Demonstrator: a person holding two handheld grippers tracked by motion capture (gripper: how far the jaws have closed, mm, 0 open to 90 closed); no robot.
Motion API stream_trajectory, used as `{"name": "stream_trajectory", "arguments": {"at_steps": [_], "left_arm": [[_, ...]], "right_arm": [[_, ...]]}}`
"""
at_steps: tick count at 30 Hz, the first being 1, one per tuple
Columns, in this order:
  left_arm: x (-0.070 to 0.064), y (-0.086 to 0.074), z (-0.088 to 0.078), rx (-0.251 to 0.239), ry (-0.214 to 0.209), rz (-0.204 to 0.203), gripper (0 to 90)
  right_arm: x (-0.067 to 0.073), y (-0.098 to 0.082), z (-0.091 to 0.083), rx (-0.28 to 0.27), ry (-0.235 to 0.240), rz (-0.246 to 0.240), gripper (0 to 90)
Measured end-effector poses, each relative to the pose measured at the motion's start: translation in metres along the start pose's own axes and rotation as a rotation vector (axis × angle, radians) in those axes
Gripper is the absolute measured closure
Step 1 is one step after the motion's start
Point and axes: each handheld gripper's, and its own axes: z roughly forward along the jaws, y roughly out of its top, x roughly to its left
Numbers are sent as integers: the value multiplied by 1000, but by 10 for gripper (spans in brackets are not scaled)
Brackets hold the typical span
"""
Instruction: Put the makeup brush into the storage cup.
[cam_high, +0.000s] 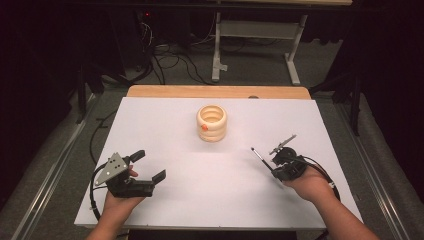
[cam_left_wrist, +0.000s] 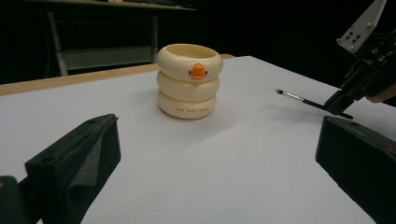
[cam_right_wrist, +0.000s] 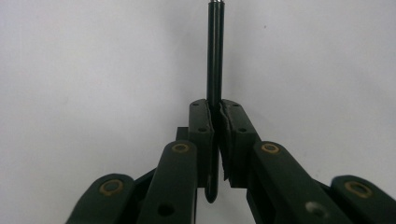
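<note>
A ring-stacked holder is stood on the worktop, towards its far middle. Nearer the person, the left gripper is held at the left and the right gripper at the right, well apart. A brush is held in the right gripper, pointed towards the holder and raised over the worktop.

The holder is cream with an orange spot. The brush is black with a silver ferrule. Both grippers are black, over a white sheet.
</note>
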Motion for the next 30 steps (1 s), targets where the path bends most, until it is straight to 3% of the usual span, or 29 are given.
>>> {"name": "stream_trajectory", "arguments": {"at_steps": [17, 30], "left_arm": [[0, -1, 1, 6, -1, 2, 7], [-1, -1, 3, 12, -3, 6, 7]], "right_arm": [[-3, -11, 2, -207, 24, 78, 861], [-4, -19, 3, -335, 11, 123, 861]]}}
